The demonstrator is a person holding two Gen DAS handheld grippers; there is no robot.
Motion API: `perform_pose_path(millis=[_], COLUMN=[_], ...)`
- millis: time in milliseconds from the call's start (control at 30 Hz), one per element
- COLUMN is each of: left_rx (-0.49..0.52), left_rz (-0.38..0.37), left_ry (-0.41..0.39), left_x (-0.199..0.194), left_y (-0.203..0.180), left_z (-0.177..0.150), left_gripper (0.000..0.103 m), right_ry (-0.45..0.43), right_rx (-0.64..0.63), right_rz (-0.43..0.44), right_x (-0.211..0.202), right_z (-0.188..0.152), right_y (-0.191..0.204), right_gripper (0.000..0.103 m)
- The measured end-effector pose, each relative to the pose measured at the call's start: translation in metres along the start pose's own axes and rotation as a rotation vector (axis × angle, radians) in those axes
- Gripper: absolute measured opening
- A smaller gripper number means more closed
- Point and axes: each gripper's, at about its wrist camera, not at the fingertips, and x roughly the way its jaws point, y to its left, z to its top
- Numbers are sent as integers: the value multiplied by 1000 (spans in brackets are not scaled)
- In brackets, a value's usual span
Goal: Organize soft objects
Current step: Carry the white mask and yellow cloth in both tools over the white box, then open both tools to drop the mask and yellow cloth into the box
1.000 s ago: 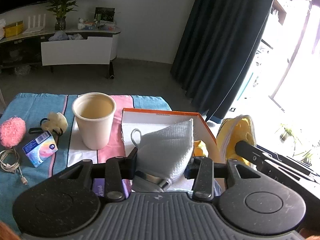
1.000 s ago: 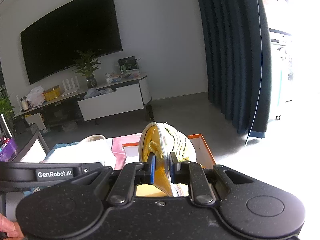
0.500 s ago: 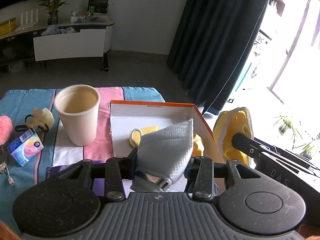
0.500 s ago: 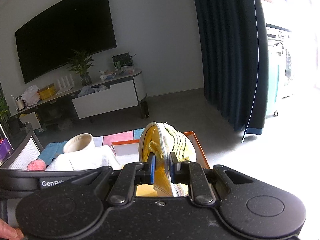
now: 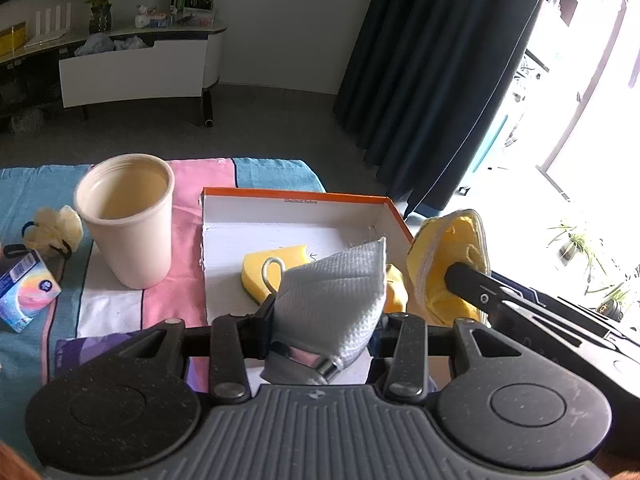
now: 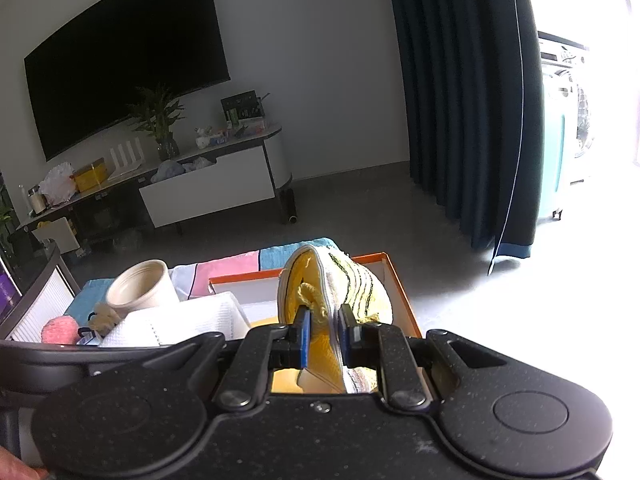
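Observation:
My left gripper [image 5: 324,328] is shut on a folded white waffle cloth [image 5: 336,292] with a hanging loop, held over the near edge of an orange-rimmed white box [image 5: 296,196]. A yellow sponge [image 5: 276,264] lies inside the box. My right gripper [image 6: 324,336] is shut on a folded yellow cloth with white and black-striped backing [image 6: 344,280], held above the same box [image 6: 396,280]. In the left wrist view that yellow cloth [image 5: 448,248] hangs just right of the box. The white cloth [image 6: 176,320] shows at lower left in the right wrist view.
A cream cup [image 5: 124,216] stands left of the box on a striped blue, pink and white cloth [image 5: 188,248]. A pale fluffy scrunchie [image 5: 56,228], a small colourful carton [image 5: 24,292] and a purple packet [image 5: 92,348] lie further left. A pink puff [image 6: 60,328] sits beyond.
Both grippers have moved forward and lower toward the box, each still holding its cloth. The box and sponge now show larger and nearer in the left wrist view.

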Motion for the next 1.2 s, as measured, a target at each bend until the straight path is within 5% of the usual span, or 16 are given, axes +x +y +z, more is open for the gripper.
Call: perform_pose_path(millis=[467, 600, 700, 1200], left_rx=[-14, -27, -36, -22], left_rz=[-2, -22, -39, 15], left_ry=[32, 44, 51, 10], left_x=[22, 25, 25, -10], left_y=[-4, -2, 0, 2], left_z=[7, 9, 8, 9], left_gripper=[45, 61, 73, 92], right_ry=[19, 2, -12, -72], right_rx=[-13, -2, -4, 1], right_rz=[-1, -12, -16, -43], right_x=[29, 28, 23, -23], right_z=[9, 12, 13, 14], right_y=[-6, -9, -8, 1], right_gripper=[24, 40, 43, 47])
